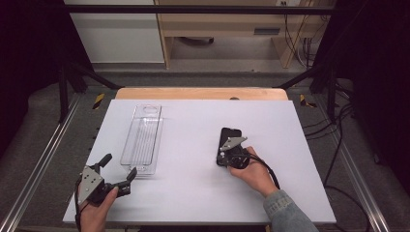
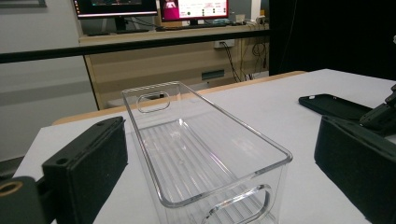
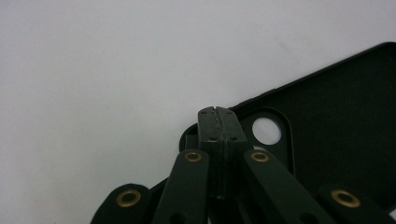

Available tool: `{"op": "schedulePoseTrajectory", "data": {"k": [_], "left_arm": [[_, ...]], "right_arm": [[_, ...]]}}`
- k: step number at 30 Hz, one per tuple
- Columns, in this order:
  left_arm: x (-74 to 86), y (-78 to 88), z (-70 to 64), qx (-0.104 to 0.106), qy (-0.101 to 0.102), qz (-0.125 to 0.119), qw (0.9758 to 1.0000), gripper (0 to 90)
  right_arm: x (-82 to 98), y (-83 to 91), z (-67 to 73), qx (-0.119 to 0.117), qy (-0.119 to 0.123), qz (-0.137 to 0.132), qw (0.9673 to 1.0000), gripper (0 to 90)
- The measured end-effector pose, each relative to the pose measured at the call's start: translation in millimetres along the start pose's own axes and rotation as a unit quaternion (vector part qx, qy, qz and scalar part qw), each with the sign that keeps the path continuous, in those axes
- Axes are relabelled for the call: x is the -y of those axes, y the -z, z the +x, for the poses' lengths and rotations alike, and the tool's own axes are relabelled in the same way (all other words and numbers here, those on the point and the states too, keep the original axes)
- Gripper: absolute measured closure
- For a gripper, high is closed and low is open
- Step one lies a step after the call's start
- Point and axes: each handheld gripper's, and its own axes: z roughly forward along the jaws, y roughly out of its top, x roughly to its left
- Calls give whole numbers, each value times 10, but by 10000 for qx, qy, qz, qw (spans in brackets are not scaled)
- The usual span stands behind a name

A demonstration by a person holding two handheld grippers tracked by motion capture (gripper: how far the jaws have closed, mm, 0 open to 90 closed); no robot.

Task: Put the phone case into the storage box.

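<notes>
A clear plastic bin [image 1: 142, 137] lies lengthwise on the white table [image 1: 193, 193], left of centre. My left gripper [image 1: 119, 165] is open at the bin's near end. In the left gripper view its jaws stand wide on either side of the bin [image 2: 233, 122] without touching it. A black phone case [image 1: 229, 134] lies flat right of centre, inner side up. My right gripper [image 1: 222, 157] is shut, its tips [image 3: 217, 114] over the corner of the case [image 3: 345, 116] beside the camera hole. Whether the jaws pinch the case's rim I cannot tell.
The white sheet covers most of a wooden table [image 1: 200, 93] whose far edge shows. Metal rails [image 1: 43, 159] and cables [image 1: 338, 140] run along both sides. A desk with monitors [image 2: 149, 7] stands beyond the table.
</notes>
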Motion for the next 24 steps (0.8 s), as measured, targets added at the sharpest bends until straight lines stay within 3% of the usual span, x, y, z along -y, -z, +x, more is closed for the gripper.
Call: {"op": "schedulePoseTrajectory", "data": {"k": [19, 24], "left_arm": [[1, -5, -2, 17, 13, -4, 10000, 24], [1, -6, -2, 19, 16, -7, 10000, 24]], "right_arm": [[-126, -152, -53, -9, -105, -119, 9999, 900], [-135, -190, -93, -13, -258, -191, 9995, 900]]}}
